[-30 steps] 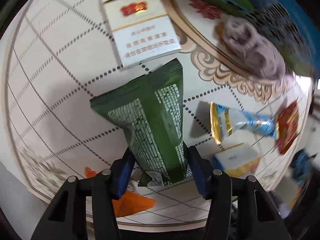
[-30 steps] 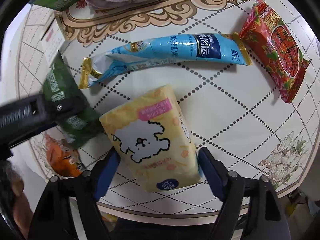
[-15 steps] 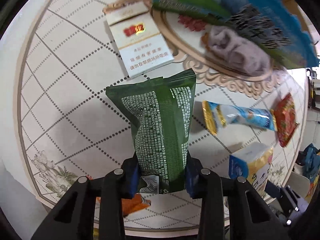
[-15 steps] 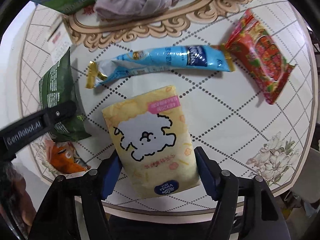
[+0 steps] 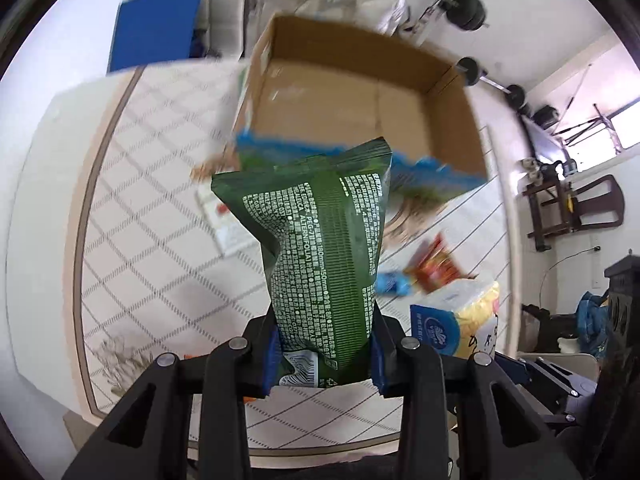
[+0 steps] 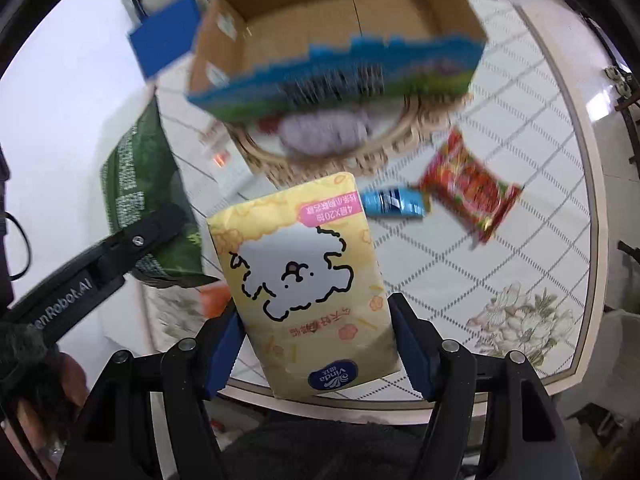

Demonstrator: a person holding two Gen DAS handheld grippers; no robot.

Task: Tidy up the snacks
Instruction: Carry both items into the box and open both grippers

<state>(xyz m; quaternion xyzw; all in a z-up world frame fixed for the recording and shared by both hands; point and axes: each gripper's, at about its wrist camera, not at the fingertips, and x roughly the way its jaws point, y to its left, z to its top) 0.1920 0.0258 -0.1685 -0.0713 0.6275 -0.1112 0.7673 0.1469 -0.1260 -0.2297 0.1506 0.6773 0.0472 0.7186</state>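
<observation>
My left gripper (image 5: 324, 356) is shut on a green snack bag (image 5: 320, 248) and holds it upright in the air above the table. My right gripper (image 6: 316, 356) is shut on a yellow tissue pack (image 6: 300, 276) with a white dog drawing, also lifted. The tissue pack (image 5: 460, 320) shows at the lower right of the left wrist view, and the green bag (image 6: 140, 196) at the left of the right wrist view. An open cardboard box (image 5: 360, 96) with a blue-green printed side (image 6: 340, 80) stands on the table beyond both.
On the tiled table (image 6: 500, 92) lie a red snack packet (image 6: 468, 188), a blue tube packet (image 6: 392, 202), a purple cloth (image 6: 324, 132) by the box, a white carton (image 5: 224, 220) and an orange packet (image 6: 214, 300) near the front edge. A chair (image 5: 576, 204) stands at the right.
Both grippers have risen and tilted up from the table, carrying the green bag and the tissue pack. The open top of the cardboard box has come into view.
</observation>
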